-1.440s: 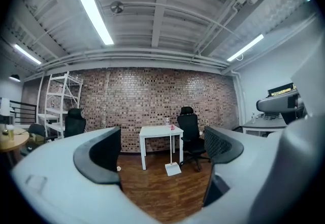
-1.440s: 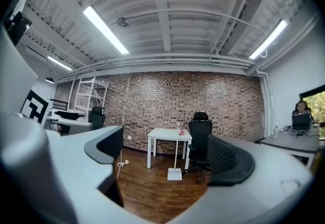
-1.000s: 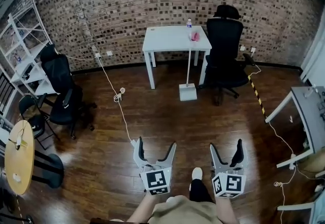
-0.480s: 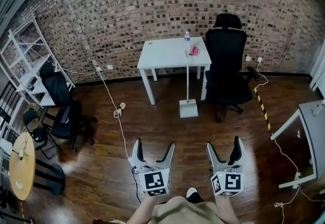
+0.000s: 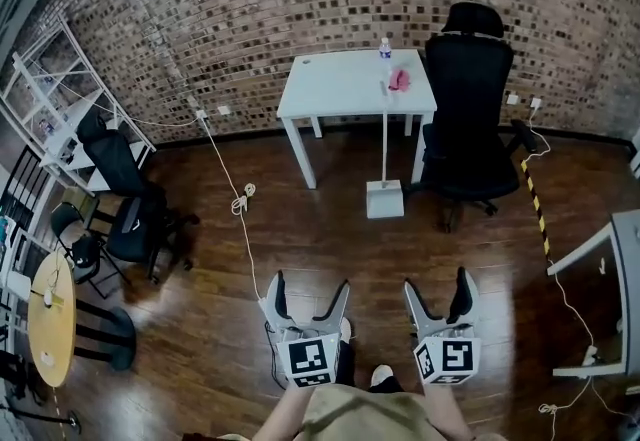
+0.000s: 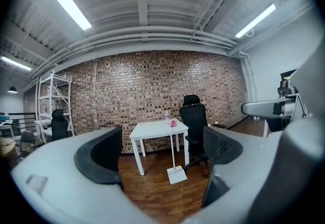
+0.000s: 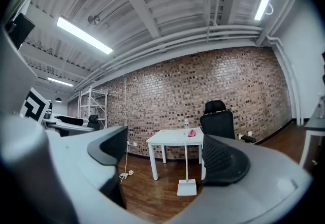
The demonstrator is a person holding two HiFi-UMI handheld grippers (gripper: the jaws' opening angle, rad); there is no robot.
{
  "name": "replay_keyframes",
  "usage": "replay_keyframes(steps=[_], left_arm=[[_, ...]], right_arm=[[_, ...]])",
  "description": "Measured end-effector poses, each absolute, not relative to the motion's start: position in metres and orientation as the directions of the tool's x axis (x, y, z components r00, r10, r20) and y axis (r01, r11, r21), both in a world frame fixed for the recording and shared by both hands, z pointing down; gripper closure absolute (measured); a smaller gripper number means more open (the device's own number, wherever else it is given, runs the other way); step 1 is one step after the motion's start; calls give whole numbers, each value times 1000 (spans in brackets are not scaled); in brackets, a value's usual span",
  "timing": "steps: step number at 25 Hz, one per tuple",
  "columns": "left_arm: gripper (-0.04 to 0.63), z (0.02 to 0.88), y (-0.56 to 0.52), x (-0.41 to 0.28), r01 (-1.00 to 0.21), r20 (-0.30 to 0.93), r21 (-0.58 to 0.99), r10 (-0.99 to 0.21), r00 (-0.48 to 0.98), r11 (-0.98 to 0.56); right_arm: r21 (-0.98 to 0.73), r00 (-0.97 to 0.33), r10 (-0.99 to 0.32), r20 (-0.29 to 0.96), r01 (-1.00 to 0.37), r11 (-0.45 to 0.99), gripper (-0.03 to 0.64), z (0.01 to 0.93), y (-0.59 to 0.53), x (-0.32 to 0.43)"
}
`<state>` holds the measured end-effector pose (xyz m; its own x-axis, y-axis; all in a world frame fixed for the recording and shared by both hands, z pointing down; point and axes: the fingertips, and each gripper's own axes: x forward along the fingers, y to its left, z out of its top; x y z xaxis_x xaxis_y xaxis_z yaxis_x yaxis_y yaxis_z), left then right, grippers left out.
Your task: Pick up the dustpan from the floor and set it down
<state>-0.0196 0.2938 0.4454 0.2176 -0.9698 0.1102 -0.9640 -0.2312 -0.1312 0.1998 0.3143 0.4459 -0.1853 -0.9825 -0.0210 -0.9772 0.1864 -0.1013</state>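
Jaws on the left gripper (image 5: 310,287) stand wide, having just closed slightly, gripping nothing. The right gripper (image 5: 438,284) is wide and empty too, well apart from the dustpan (image 5: 384,199).

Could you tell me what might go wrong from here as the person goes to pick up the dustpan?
1. A white cable trails across the floor toward the person's feet and could catch a step.
2. The dustpan stands upright close by the table; a clumsy grab at its tall handle might tip it or knock the bottle above.
3. The office chair crowds its right side, so approach room looks tight.
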Motion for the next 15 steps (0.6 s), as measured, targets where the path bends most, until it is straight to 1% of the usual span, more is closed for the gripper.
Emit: replay_keyframes(steps=[5,10,12,15], left_arm=[[123,465,214,-35,-966,120,-96,-966,229,-241],[123,443,107,-41,-957,51,-129,-965,256,-260],[132,430,67,-52,-956,26,-125,-964,266,-267],[132,424,15,-76,-956,20,-108,-962,271,-271]], right_arm=[[-78,-196,-980,5,-978,195,169,459,242,179],[-32,-194,-981,-23,-980,195,169,438,142,166],[-26,-187,-981,-42,-982,189,178,426,102,155],[-42,-180,-982,-49,-982,182,183,421,47,136]])
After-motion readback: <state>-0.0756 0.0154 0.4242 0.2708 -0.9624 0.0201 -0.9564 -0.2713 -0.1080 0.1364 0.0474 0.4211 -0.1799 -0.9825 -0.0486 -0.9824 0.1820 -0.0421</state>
